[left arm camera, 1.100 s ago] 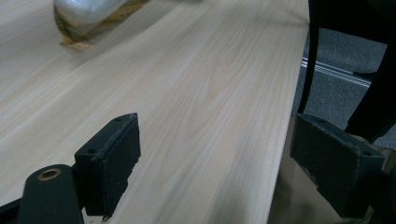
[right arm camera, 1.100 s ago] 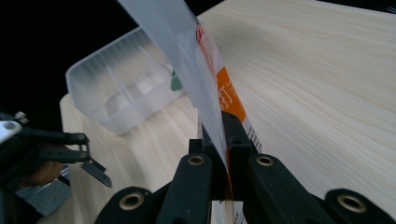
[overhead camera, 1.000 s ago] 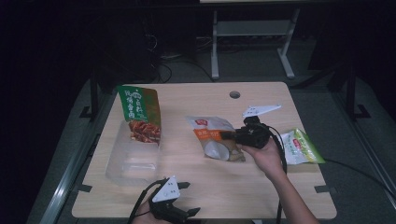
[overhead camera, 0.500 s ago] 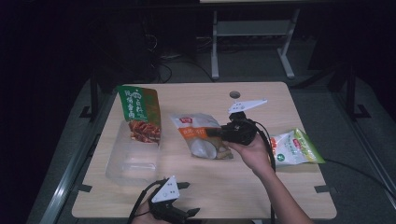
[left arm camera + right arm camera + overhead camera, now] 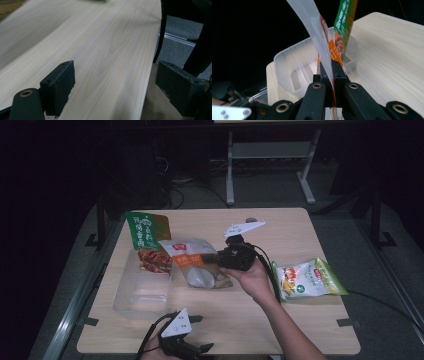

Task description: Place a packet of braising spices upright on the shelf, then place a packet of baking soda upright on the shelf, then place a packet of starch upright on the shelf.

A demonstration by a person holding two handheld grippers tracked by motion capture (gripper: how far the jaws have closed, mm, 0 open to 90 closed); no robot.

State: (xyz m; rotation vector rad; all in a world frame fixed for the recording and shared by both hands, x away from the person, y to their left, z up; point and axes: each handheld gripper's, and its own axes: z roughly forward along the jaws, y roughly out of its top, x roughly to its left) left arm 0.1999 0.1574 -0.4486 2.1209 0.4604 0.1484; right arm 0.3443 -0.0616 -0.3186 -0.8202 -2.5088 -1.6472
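Observation:
My right gripper (image 5: 220,260) is shut on the edge of an orange and white snack bag (image 5: 196,263), held just above the table's middle, right of a clear plastic bin (image 5: 142,290). In the right gripper view the jaws pinch the bag (image 5: 325,47) with the bin (image 5: 297,67) behind it. A green snack bag (image 5: 146,242) stands in the bin's far end. My left gripper (image 5: 200,349) rests at the table's front edge, open, its pads (image 5: 60,85) apart over bare wood.
A green and white snack bag (image 5: 310,279) lies flat at the right of the wooden table (image 5: 280,320). A white stand (image 5: 270,165) sits on the floor beyond the far edge. A cable trails from the right gripper.
My right gripper has carried the orange and white bag leftward and slightly up, toward the clear bin. The left gripper has stayed where it was.

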